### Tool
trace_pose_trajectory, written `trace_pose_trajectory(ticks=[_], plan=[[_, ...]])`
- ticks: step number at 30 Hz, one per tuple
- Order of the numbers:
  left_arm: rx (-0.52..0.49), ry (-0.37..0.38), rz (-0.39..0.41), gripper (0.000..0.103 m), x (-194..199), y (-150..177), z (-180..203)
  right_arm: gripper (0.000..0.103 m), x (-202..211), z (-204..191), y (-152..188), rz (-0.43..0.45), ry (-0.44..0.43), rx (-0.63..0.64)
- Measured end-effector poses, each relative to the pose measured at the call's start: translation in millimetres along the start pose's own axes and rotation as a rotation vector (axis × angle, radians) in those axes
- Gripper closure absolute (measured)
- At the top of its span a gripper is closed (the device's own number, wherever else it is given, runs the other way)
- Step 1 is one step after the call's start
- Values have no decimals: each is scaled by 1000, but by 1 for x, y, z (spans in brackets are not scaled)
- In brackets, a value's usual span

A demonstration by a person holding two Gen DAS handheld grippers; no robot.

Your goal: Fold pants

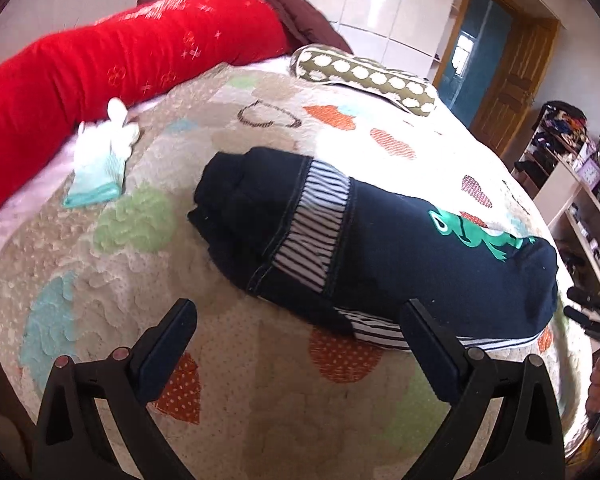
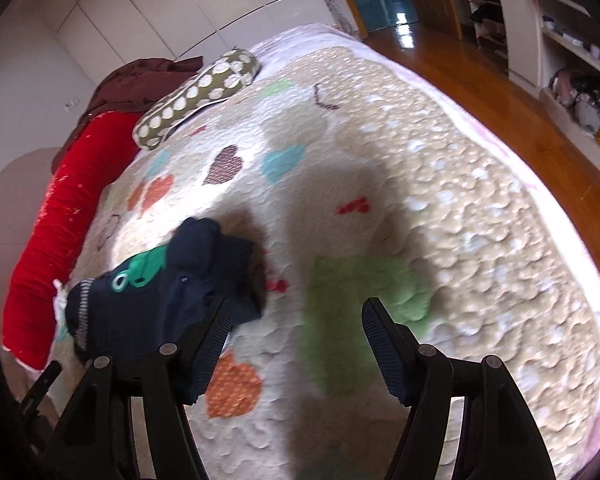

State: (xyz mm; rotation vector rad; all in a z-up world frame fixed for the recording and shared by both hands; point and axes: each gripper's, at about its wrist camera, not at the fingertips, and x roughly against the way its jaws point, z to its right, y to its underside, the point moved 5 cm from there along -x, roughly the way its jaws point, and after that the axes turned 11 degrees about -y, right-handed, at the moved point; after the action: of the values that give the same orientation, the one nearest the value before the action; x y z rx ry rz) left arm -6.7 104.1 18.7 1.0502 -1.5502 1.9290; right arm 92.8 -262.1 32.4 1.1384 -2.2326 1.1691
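Folded pants [image 1: 380, 240] on quilt [image 1: 100, 300], beyond open left gripper [image 1: 300, 320]

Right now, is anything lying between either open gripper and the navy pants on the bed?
Nothing visible does. The left gripper is open just short of the pants, with only bare quilt between. The right gripper is open beside the pants. The gloves lie off to the side.

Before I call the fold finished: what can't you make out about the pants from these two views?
- Pants, left wrist view: underside against the quilt hidden; near edge behind a left gripper finger.
- Pants, right wrist view: blurred, near part behind a right gripper finger.
- Neatness of layers: cannot tell.
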Motion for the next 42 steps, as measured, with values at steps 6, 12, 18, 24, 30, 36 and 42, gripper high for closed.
trace_pose_trajectory(ticks=[6,12,18,24,30,36,42], plan=[[29,144,-82,2,-35,-16,3,30,-45,-26,19,-55,-118,-25],[111,158,-181,32,-79,-41,13,32,-64,-32,8,-14,-151,-71],[138,141,-154,94,-55,-46,4,84,-65,-37,-3,4,-231,-162],[122,172,-57,94,11,-44,-2,86,-13,-59,-2,70,-273,-119],[107,126,-5,90,41,-22,-11,86,28,-60,22,92,-272,-95],[84,95,-86,89,13,4,-8,72,1,-24,50,18,-54,-106],[89,127,-73,89,19,5,-12,49,20,-7,59,93,-78,-195]])
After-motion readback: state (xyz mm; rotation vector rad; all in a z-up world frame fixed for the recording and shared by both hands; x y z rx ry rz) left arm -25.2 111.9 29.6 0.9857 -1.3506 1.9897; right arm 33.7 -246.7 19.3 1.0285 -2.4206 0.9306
